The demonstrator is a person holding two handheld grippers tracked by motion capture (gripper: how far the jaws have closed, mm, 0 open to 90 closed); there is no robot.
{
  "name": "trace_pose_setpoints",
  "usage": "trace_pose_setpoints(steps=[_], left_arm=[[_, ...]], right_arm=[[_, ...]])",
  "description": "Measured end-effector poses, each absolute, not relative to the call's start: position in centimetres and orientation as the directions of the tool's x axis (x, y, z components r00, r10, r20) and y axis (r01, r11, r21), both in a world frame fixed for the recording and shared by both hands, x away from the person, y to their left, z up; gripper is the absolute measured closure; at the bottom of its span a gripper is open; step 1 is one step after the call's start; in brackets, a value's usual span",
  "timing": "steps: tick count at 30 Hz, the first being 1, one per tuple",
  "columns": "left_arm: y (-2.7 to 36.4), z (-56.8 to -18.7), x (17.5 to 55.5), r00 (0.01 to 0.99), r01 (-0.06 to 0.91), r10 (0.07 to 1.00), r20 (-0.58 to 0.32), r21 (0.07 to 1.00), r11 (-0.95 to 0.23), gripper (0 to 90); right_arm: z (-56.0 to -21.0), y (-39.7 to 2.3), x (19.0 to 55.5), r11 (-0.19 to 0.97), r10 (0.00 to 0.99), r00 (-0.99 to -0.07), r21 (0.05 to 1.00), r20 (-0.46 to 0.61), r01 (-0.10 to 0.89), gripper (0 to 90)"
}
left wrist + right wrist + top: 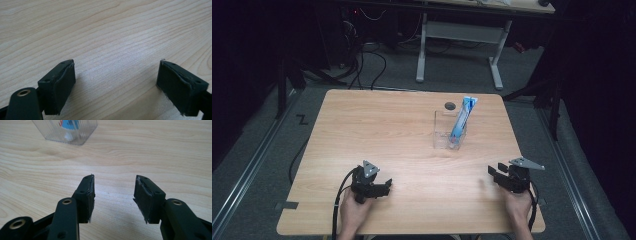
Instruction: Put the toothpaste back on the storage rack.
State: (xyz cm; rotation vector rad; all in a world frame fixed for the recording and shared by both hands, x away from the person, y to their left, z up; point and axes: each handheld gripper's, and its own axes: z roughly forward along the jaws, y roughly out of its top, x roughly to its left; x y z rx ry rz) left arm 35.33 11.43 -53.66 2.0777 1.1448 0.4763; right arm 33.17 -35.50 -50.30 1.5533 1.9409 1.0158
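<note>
L gripper (385,188) sat at the near-left of the wooden table (377,130), jaws spread wide w/ nothing btwn them. R gripper (495,173) at near-right, jaws also apart, empty. Clear container (447,131) stood mid-right, well apart from both, w/ a blue-white tube (462,120) leaning upright inside.

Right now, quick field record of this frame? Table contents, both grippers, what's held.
surface: wooden table
container: clear plastic box, upright, far right part of table
contents: blue and white tube, standing tilted in the box, top sticking out above the rim
left gripper: open, nothing between the jaws, near left edge of table
right gripper: open, nothing between the jaws, near right edge, pointed toward the box
contact: neither gripper touches the box
</note>
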Motion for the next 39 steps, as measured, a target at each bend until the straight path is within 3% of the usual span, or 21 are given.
trace_pose_setpoints(steps=[39], left_arm=[[11.4,-53.7,35.3,0.540,0.581,0.841,-0.017,0.730,-0.359,15.6]], right_arm=[[-52.6,-33.7,34.9,0.179,0.963,-0.270,0.710,0.017,0.681,46.1]])
